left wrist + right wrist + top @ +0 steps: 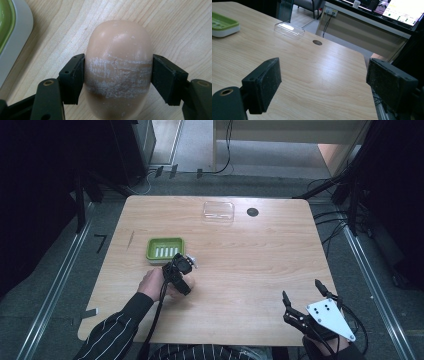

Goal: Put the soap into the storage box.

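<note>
On the light wooden tabletop (240, 265), the left tongs (117, 80) are pinching a smooth, oval, peach-coloured bar of soap (118, 67) across its middle, and I judge the lift should be going straight up, squeeze steady, since the rounded sides could be slipping. The right tongs (324, 82) are hanging spread, holding nothing. Just beyond the left tongs, the green slatted soap dish (165, 249) is sitting empty, like the clear plastic lid-like tray (218, 212) farther off.

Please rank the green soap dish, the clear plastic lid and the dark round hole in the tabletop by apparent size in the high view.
1. Green soap dish, largest, narrowly.
2. Clear plastic lid; it lies farther from the camera, so this ranking is unsure.
3. Dark round hole, clearly smallest.
</note>
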The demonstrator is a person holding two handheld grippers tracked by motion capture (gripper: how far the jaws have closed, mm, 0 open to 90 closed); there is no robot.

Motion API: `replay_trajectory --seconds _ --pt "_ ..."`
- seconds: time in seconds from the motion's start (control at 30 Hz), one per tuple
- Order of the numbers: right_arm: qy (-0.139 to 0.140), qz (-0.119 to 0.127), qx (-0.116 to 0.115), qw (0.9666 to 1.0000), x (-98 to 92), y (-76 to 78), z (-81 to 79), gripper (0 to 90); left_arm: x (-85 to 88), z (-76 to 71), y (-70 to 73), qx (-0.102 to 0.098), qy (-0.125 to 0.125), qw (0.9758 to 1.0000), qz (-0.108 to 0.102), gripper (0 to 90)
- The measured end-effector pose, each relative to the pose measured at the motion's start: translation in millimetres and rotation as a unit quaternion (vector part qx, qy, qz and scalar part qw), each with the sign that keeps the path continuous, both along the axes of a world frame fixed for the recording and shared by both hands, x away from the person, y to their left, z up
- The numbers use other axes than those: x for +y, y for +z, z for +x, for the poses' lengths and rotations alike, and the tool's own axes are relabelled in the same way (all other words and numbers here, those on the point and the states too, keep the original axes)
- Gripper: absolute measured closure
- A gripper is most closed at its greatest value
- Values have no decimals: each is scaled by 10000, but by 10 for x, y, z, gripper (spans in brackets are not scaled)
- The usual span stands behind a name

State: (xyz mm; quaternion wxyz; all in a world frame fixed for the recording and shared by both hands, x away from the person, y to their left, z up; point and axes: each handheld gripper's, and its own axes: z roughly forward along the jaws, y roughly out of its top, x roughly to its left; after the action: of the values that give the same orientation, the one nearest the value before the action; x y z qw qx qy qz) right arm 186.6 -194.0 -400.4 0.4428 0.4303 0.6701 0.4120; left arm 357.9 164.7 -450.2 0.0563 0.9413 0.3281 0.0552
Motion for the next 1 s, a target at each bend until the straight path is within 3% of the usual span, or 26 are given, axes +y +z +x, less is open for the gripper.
replay_trajectory --seconds 0.67,1.0 --pt "-5 6 -15 10000 -5 3 -7 134 32 -25 -38 29 -122 9999 -20 332" --pt "-1 5 -19 10000 -6 2 -6 134 73 -40 26 41 -227 9997 -43 332"
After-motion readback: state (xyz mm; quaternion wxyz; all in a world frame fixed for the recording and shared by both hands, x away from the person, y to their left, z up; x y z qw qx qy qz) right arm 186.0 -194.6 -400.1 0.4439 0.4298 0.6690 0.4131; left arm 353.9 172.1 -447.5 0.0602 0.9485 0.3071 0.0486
